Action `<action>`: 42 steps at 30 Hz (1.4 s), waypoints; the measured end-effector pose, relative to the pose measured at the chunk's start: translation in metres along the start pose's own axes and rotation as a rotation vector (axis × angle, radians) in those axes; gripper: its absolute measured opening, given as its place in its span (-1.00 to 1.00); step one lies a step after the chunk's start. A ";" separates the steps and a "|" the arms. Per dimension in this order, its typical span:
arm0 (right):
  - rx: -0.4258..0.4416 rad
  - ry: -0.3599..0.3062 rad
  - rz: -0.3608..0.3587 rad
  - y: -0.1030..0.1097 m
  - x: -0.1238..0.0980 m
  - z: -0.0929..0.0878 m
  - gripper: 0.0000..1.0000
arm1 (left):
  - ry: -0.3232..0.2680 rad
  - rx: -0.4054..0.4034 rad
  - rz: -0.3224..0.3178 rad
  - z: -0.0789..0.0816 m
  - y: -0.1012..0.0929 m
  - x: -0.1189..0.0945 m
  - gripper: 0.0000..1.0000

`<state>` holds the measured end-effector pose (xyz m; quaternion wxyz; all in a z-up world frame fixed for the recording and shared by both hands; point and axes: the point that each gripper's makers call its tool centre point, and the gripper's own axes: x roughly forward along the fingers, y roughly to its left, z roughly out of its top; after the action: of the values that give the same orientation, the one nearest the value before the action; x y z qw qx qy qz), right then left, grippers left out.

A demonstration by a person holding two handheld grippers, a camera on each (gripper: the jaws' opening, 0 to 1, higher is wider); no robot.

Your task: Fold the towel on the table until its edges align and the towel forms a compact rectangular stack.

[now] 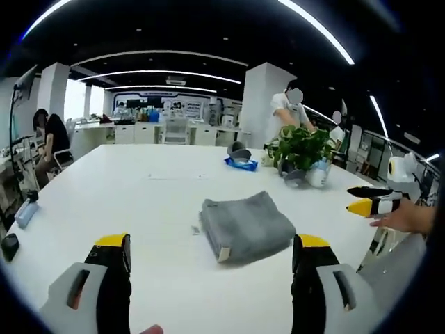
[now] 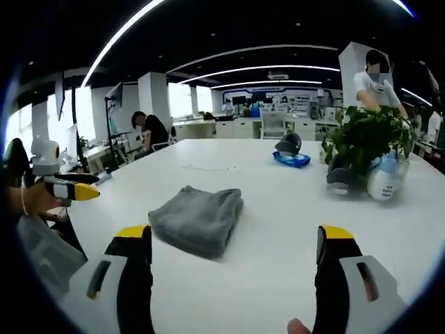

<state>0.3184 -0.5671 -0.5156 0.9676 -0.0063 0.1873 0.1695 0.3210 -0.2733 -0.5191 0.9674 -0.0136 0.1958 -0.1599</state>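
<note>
A potted plant [image 2: 366,142], a white bottle [image 2: 384,182] and a blue packet [image 2: 291,159] stand toward the table's [image 2: 278,229] far edge, well apart from the towel [image 2: 198,218]. The grey towel lies folded in a thick rectangular stack near the table's middle, nothing touching it. Both the left gripper [image 1: 212,257] and the right gripper [image 2: 236,254] hold their fingers spread wide, empty.

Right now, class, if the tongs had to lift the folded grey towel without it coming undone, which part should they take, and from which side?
Probably take the folded grey terry towel at its thick layered edge, where the light hem shows in the left gripper view, so all the layers are pinched together. Come in low along the white table from that near side. Both tongs are open and apart from the towel.
</note>
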 end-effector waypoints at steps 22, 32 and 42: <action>0.009 0.004 0.001 -0.002 -0.001 -0.002 0.93 | 0.046 0.087 -0.018 -0.009 -0.008 0.002 0.99; 0.004 0.027 0.049 0.010 0.000 -0.009 0.89 | 0.056 0.105 -0.005 -0.013 -0.007 0.003 0.97; -0.030 0.058 0.086 0.021 -0.004 -0.017 0.89 | 0.034 0.127 0.015 -0.007 -0.003 -0.001 0.95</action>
<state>0.3020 -0.5504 -0.5285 0.9533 -0.0177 0.2128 0.2137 0.3170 -0.2753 -0.5254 0.9640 0.0521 0.2019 -0.1648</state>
